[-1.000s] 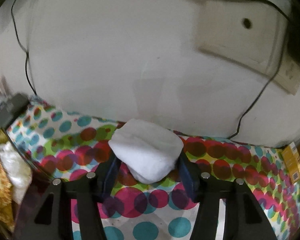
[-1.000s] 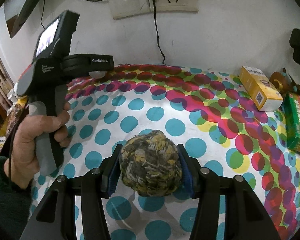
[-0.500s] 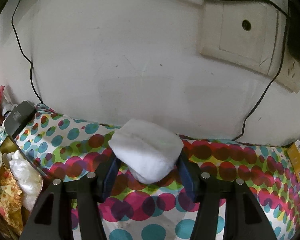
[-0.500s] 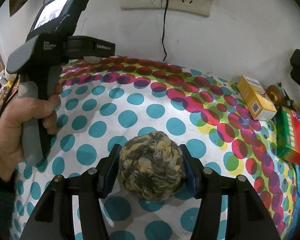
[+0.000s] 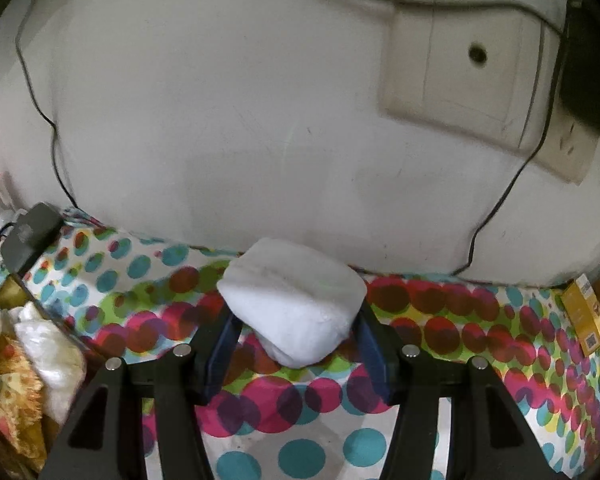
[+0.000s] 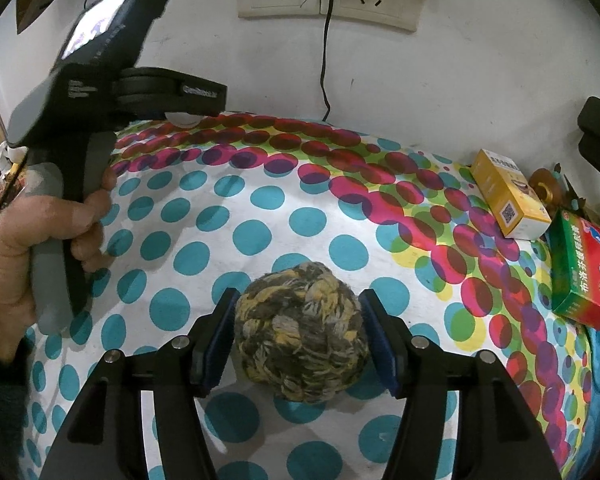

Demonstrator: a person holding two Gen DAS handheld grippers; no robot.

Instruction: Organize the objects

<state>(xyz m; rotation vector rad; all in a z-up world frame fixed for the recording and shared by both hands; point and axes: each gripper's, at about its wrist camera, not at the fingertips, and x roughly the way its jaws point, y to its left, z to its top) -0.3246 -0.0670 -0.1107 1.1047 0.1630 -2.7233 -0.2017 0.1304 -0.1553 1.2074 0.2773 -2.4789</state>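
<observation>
My left gripper is shut on a white soft pad and holds it above the dotted tablecloth, close to the wall. My right gripper is shut on a woven yellow-and-grey rope ball, held just over the tablecloth. The left gripper's body and the hand holding it show at the left of the right wrist view.
A yellow box and a green-and-red box lie at the table's right edge. Wall sockets with plugs and a cable are on the wall behind. A black adapter and crumpled bags lie at the far left.
The left gripper with the white pad has shifted a little along the wall. The right gripper with the rope ball has drawn back slightly from the wall; both grips are unchanged.
</observation>
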